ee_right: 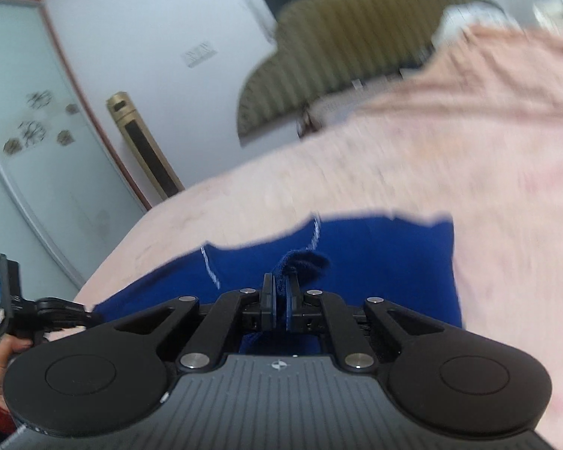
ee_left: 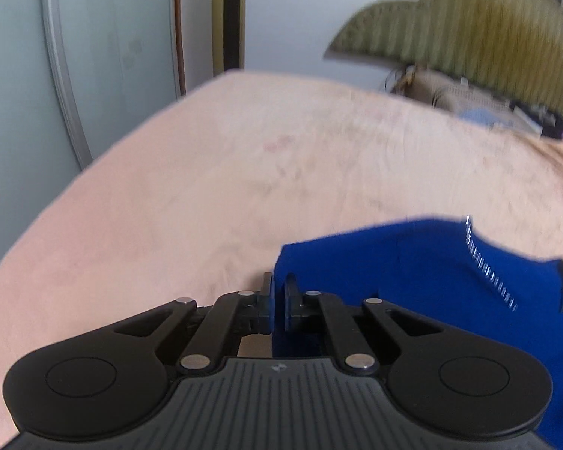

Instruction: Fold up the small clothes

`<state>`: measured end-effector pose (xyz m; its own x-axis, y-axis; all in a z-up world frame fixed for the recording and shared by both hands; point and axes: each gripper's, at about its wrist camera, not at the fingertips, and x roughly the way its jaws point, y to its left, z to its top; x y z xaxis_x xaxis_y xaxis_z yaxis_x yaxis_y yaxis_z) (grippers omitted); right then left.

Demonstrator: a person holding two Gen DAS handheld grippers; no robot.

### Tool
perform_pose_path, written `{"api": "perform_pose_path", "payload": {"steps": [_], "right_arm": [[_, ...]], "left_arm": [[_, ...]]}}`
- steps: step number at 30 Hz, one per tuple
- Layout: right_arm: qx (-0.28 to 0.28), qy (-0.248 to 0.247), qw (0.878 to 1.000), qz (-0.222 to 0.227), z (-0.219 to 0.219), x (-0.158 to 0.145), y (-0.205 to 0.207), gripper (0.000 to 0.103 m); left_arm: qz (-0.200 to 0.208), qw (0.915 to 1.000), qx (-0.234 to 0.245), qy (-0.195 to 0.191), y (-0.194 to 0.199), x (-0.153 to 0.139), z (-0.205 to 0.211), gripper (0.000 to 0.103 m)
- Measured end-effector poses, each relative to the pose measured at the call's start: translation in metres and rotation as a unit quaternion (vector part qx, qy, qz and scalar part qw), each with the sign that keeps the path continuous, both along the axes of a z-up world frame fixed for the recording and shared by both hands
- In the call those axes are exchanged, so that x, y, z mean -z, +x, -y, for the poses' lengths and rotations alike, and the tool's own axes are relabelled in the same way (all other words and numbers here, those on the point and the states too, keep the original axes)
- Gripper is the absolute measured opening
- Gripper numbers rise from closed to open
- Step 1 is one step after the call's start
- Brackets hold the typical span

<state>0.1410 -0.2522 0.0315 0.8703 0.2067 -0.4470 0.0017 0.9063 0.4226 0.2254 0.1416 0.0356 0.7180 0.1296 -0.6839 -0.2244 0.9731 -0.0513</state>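
A small blue garment with white stitching lies on a pink bed cover. In the left wrist view my left gripper is shut on the garment's left corner, and blue cloth shows between the pads. In the right wrist view the same blue garment spreads ahead of my right gripper, which is shut on a bunched fold of the cloth, lifted a little off the cover. The left gripper reaches in from the left, pinching the garment's edge, with a hand behind it.
An olive ribbed headboard or cushion rises at the far side of the bed. A pale sliding door and a gold-framed dark panel stand to the left, beyond the bed's edge. The pink cover stretches far to the right.
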Motion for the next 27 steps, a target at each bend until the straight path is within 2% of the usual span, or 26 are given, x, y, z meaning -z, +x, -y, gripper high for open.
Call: {"api": "perform_pose_path", "payload": {"steps": [5, 7, 9, 12, 15, 19, 21, 22, 24, 25, 26, 27], "right_arm": [[0.011, -0.034, 0.998, 0.059, 0.007, -0.025, 0.005, 0.009], [0.024, -0.036, 0.997, 0.070, 0.015, -0.026, 0.008, 0.009], [0.038, -0.032, 0.996, 0.070, 0.027, -0.021, 0.013, 0.009], [0.055, -0.009, 0.998, 0.026, 0.040, 0.001, 0.024, 0.009], [0.068, 0.015, 0.997, -0.036, 0.052, 0.033, 0.034, 0.009], [0.070, 0.035, 0.994, -0.069, 0.058, 0.051, 0.035, 0.009], [0.060, 0.035, 0.994, -0.081, 0.061, 0.052, 0.037, 0.014], [0.057, 0.040, 0.994, -0.088, 0.062, 0.052, 0.040, 0.017], [0.058, 0.050, 0.992, -0.098, 0.066, 0.056, 0.045, 0.028], [0.059, 0.058, 0.991, -0.101, 0.066, 0.058, 0.046, 0.034], [0.059, 0.067, 0.991, -0.101, 0.068, 0.059, 0.049, 0.034], [0.057, 0.076, 0.990, -0.100, 0.072, 0.061, 0.054, 0.034]], "left_arm": [[0.020, 0.9995, -0.004, -0.025, 0.014, -0.016, -0.003, 0.004], [0.030, 0.9991, -0.001, -0.030, 0.024, -0.018, 0.002, 0.004], [0.020, 0.9995, 0.005, -0.022, 0.039, -0.012, 0.010, 0.004], [-0.012, 0.9998, 0.015, -0.004, 0.063, 0.009, 0.023, 0.005], [-0.037, 0.9987, 0.023, 0.026, 0.071, 0.026, 0.034, 0.006], [-0.030, 0.9978, 0.031, 0.050, 0.058, 0.024, 0.036, 0.010], [-0.023, 0.9978, 0.026, 0.057, 0.050, 0.016, 0.034, 0.013], [-0.016, 0.9978, 0.024, 0.060, 0.046, 0.012, 0.033, 0.016], [0.004, 0.9973, 0.018, 0.071, 0.035, 0.002, 0.036, 0.033], [0.014, 0.9967, 0.018, 0.078, 0.029, -0.002, 0.038, 0.054], [0.025, 0.9958, 0.018, 0.086, 0.022, -0.006, 0.041, 0.077], [0.043, 0.9941, 0.017, 0.099, 0.014, -0.010, 0.046, 0.083]]}}
